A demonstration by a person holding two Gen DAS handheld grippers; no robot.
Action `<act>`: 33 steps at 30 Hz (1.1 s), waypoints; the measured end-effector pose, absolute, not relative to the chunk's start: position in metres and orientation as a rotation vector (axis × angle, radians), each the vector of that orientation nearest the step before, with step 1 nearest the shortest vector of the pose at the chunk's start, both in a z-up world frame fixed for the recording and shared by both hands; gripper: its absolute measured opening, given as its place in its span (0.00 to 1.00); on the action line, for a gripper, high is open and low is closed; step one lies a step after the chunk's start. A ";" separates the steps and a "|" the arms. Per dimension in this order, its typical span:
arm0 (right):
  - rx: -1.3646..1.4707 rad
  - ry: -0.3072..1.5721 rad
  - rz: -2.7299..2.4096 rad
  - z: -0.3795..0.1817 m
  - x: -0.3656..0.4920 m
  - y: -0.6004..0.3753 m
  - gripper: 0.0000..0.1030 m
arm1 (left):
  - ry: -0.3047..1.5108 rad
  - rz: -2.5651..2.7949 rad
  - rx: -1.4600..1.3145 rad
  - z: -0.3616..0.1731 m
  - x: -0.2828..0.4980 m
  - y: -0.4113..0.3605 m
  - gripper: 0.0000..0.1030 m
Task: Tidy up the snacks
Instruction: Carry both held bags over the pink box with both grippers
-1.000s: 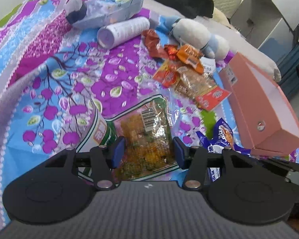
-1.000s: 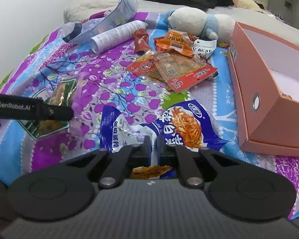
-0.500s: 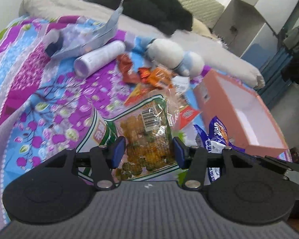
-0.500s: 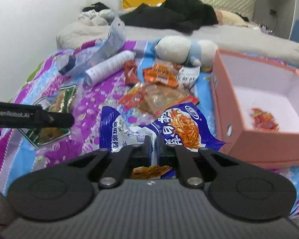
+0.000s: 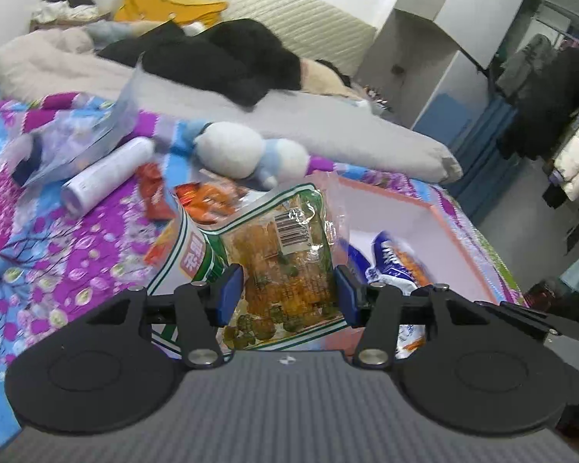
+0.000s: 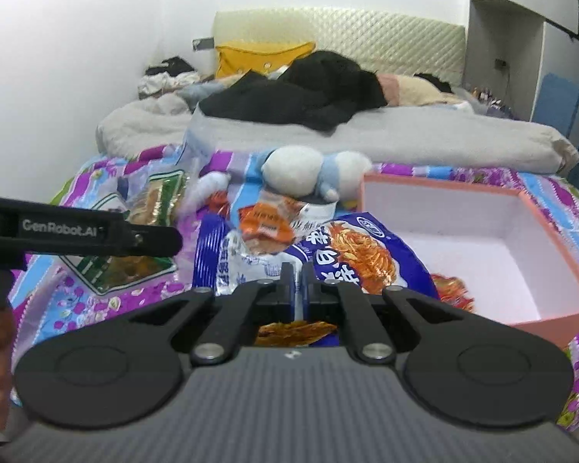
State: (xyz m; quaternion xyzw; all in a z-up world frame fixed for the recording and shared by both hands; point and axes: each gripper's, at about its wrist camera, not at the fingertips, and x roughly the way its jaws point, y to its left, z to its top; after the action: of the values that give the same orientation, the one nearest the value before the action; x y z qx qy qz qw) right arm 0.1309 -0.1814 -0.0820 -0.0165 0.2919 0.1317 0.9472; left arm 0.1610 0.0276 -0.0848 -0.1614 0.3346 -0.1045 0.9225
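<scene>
My left gripper is shut on a clear green-edged bag of yellow snacks and holds it in the air beside the pink box. My right gripper is shut on a blue noodle packet and holds it up at the box's left wall; the box is open with a white inside and a red snack packet in it. The left gripper and its bag show at the left of the right wrist view.
Small orange and red snack packets lie on the flowered bedspread. A white cylinder, a clear plastic bag and a white and blue plush toy lie behind them. Grey bedding and black clothes fill the far bed.
Both grippers have lifted their packets off the bedspread and moved them right, toward the pink box. The views now look more level across the bed.
</scene>
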 end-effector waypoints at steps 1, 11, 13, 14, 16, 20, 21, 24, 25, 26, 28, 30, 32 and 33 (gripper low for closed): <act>-0.033 0.587 0.263 -0.079 0.131 -0.185 0.06 | 0.685 -0.221 -0.327 -0.082 0.163 0.022 0.55; -0.009 0.549 0.158 -0.066 0.147 -0.237 0.04 | 0.693 -0.301 -0.274 -0.064 0.202 -0.037 0.55; 0.001 0.556 0.135 -0.068 0.155 -0.249 0.04 | 0.700 -0.315 -0.263 -0.064 0.215 -0.050 0.55; 0.005 0.561 0.124 -0.070 0.160 -0.255 0.04 | 0.707 -0.324 -0.257 -0.065 0.223 -0.058 0.55; 0.012 0.572 0.105 -0.073 0.172 -0.268 0.04 | 0.723 -0.339 -0.244 -0.067 0.241 -0.072 0.55; 0.015 0.598 0.074 -0.083 0.199 -0.292 0.04 | 0.771 -0.372 -0.201 -0.075 0.280 -0.105 0.55; 0.015 0.606 0.068 -0.086 0.207 -0.299 0.04 | 0.786 -0.379 -0.190 -0.077 0.290 -0.113 0.55; 0.018 0.637 0.053 -0.099 0.231 -0.315 0.04 | 0.834 -0.410 -0.152 -0.088 0.319 -0.136 0.56; 0.020 0.648 0.047 -0.104 0.239 -0.321 0.04 | 0.848 -0.416 -0.139 -0.092 0.328 -0.143 0.56; 0.024 0.665 0.040 -0.110 0.248 -0.327 0.04 | 0.867 -0.422 -0.124 -0.098 0.339 -0.150 0.56; 0.037 0.692 0.030 -0.122 0.262 -0.337 0.04 | 0.892 -0.422 -0.115 -0.108 0.356 -0.161 0.56; 0.045 0.723 0.024 -0.136 0.274 -0.347 0.04 | 0.921 -0.423 -0.107 -0.120 0.374 -0.172 0.56; 0.051 0.754 0.016 -0.149 0.286 -0.356 0.04 | 0.944 -0.430 -0.092 -0.132 0.388 -0.183 0.56; 0.060 0.768 0.011 -0.155 0.291 -0.361 0.04 | 0.955 -0.433 -0.085 -0.137 0.395 -0.188 0.56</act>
State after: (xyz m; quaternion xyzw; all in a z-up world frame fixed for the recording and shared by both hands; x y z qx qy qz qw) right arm 0.2910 -0.3606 -0.1547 0.0291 0.3748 0.0056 0.9266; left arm 0.3949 -0.1882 -0.1372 -0.0404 0.4556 -0.2065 0.8650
